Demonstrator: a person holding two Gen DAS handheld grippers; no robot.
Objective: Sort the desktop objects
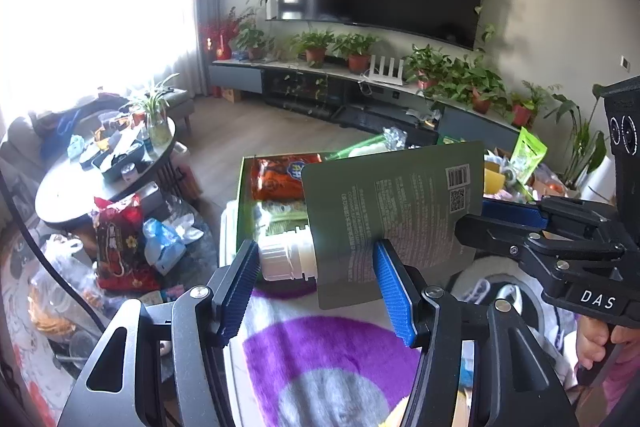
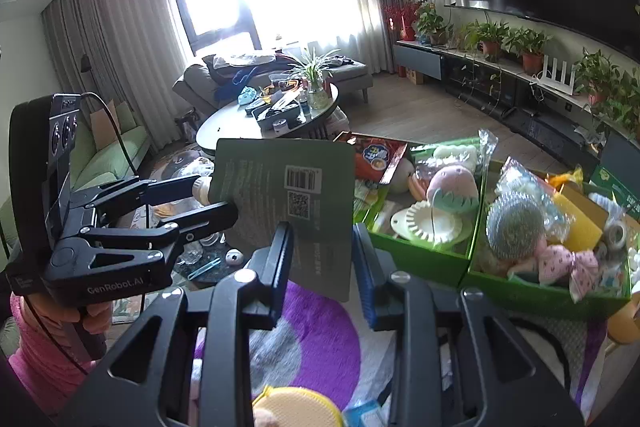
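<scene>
Between the two grippers hangs a flat green pouch (image 1: 394, 211), held up in the air above a fuzzy rug (image 1: 320, 355) with big purple and grey round shapes. It looks smooth and thin like a card, with rounded corners, small pale print, a striped barcode and a square code on it. At one end a white plastic cap (image 1: 286, 255) with ridges sticks out.

The left gripper (image 1: 316, 287) grasps the pouch at the cap end. Its bumpy blue pads (image 1: 390, 291) sit one by the cap and one on the flat green side. In the right wrist view this gripper (image 2: 218, 197) shows as black metal arms reaching in from the left, with the cap between its tips.

The right gripper (image 2: 322, 269) is clenched on the pouch's lower edge, which slips down between its dark ribbed pads. In the left wrist view it (image 1: 476, 217) pinches the corner near the barcode.

Just behind the pouch stand two shiny green cardboard boxes (image 2: 424, 261). One holds soft round sponges and a white scalloped dumpling press (image 2: 432, 223). The other holds a wiry silver scrubber (image 2: 516, 227), a yellow sponge block (image 2: 580, 223) and a pink dotted bow (image 2: 568, 259).

A hand (image 1: 600, 341) grips the right gripper's handle.
</scene>
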